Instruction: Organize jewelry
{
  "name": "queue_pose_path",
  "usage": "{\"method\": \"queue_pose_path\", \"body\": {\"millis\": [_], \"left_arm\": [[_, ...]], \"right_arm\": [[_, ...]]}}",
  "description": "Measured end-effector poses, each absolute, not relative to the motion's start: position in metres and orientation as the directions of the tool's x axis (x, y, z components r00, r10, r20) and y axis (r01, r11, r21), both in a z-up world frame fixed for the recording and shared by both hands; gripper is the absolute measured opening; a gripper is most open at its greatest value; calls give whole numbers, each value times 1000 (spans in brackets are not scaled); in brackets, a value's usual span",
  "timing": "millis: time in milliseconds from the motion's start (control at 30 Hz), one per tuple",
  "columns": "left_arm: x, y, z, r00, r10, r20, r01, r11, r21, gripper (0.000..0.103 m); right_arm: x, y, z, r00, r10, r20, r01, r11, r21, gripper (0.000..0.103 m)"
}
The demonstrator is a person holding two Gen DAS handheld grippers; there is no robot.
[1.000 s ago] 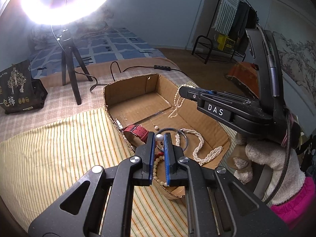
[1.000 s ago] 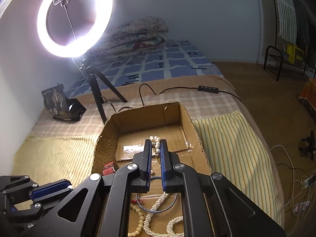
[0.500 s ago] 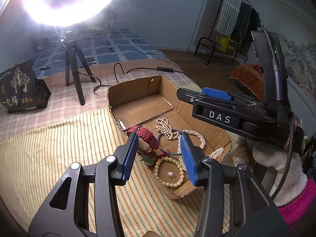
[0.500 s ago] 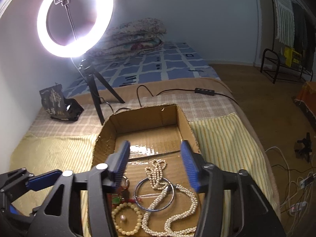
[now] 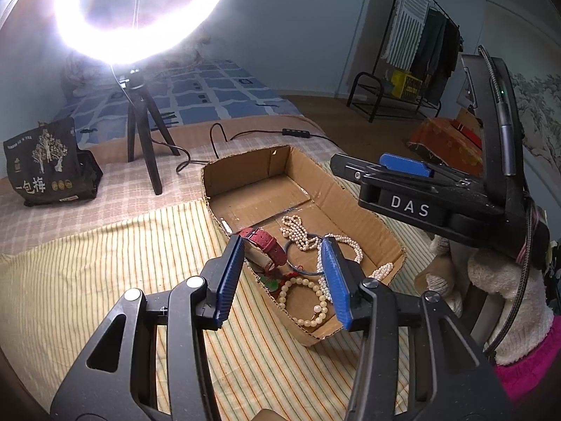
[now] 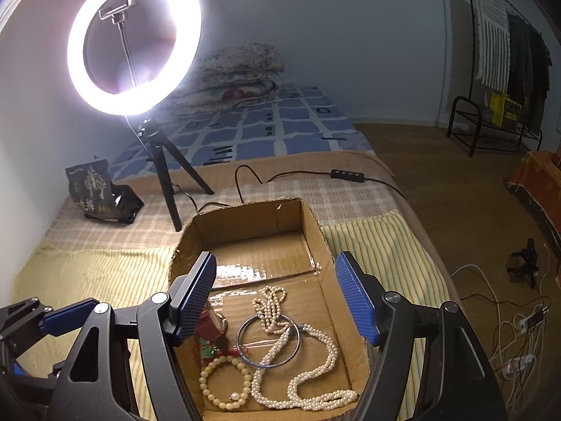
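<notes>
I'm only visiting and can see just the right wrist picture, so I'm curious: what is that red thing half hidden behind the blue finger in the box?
Observer: From the left wrist view it's a red watch strap, lying beside the left wall of the cardboard box.
Operator: Is the other hand-held gripper holding anything? I barely see it.
Observer: No. The left hand-held gripper is open and empty, poised over the box's near end.

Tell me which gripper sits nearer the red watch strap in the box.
Left. The left gripper hovers open just above the red watch strap at the box's near-left wall. The right gripper is open too, farther over, above the pearls.
</notes>
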State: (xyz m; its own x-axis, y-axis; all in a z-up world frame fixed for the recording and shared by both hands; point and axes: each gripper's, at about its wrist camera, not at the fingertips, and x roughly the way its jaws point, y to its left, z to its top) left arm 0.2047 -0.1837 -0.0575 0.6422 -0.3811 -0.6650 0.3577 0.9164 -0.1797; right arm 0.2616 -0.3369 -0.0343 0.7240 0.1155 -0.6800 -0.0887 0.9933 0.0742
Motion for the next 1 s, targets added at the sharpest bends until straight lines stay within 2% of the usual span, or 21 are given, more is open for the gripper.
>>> {"method": "queue_pose_path", "body": {"millis": [533, 633, 767, 900, 1000], "left_arm": [[168, -162, -21, 704, -348, -619, 350, 929, -123, 47], [158, -157, -12, 725, -338, -599, 347, 932, -106, 62], [144, -149, 1, 752, -325, -573, 342, 936, -81, 65], [135, -139, 8, 767, -314, -559, 327, 942, -81, 79], [129, -131, 10, 774, -305, -555, 312, 946, -84, 83]], "right_arm": [[226, -323, 5, 767, 96, -635, -101, 994, 28, 71], [217, -321, 13, 776, 83, -625, -95, 995, 14, 81], [203, -315, 23, 790, 73, -609, -99, 995, -8, 82], [189, -311, 33, 802, 61, -594, -91, 996, -21, 82], [179, -308, 38, 813, 48, -581, -84, 996, -36, 82]]}}
